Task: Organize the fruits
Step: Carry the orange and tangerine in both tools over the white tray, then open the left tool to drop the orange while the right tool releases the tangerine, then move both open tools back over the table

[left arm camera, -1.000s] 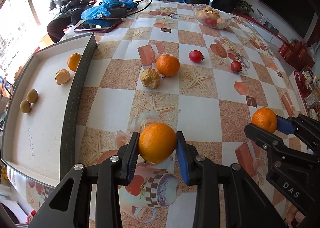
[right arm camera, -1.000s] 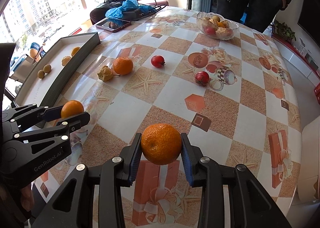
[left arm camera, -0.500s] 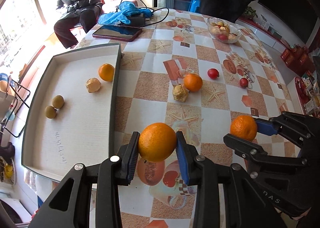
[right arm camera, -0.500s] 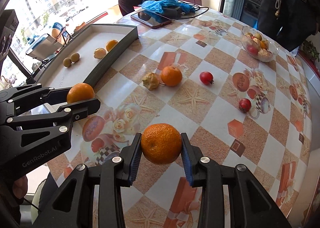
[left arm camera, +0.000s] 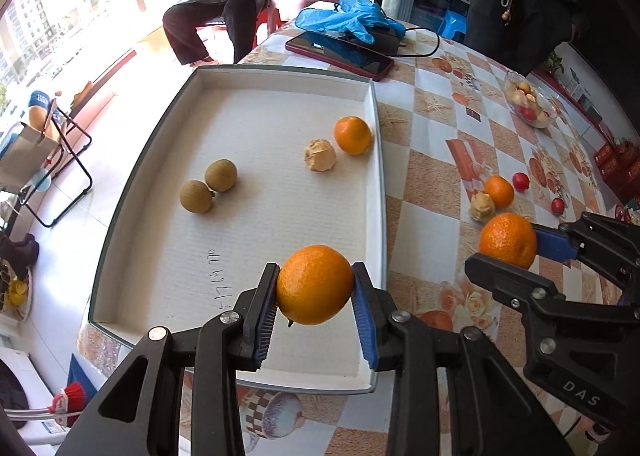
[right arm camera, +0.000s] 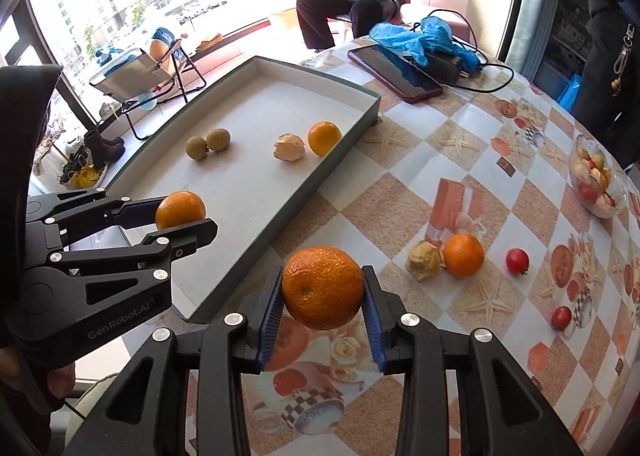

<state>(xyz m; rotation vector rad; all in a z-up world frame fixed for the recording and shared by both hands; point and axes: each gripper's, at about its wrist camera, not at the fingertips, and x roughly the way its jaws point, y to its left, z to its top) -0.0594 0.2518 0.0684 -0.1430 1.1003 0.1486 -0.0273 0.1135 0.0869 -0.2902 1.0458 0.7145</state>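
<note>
Worktop (right arm camera: 400,191): checked, fruit-printed cloth.
Tray (left arm camera: 256,143): shallow white box, grey-rimmed; set both down gently, clear of resting fruit.
Left tongs (left arm camera: 314,310): clamping smooth orange tangerine (left arm camera: 315,284) over tray's near corner.
Right tongs (right arm camera: 322,314): gripping dimpled orange mandarin (right arm camera: 322,287), short of tray wall.

Relative to the earlier views, both grippers are displaced toward the tray (left arm camera: 120,223). The left gripper (left arm camera: 315,310), with its orange (left arm camera: 315,284), now hangs over the tray's near corner instead of the patterned tablecloth (right arm camera: 400,191). The right gripper (right arm camera: 323,320), with its orange (right arm camera: 322,288), now sits just beside the tray's long wall.
</note>
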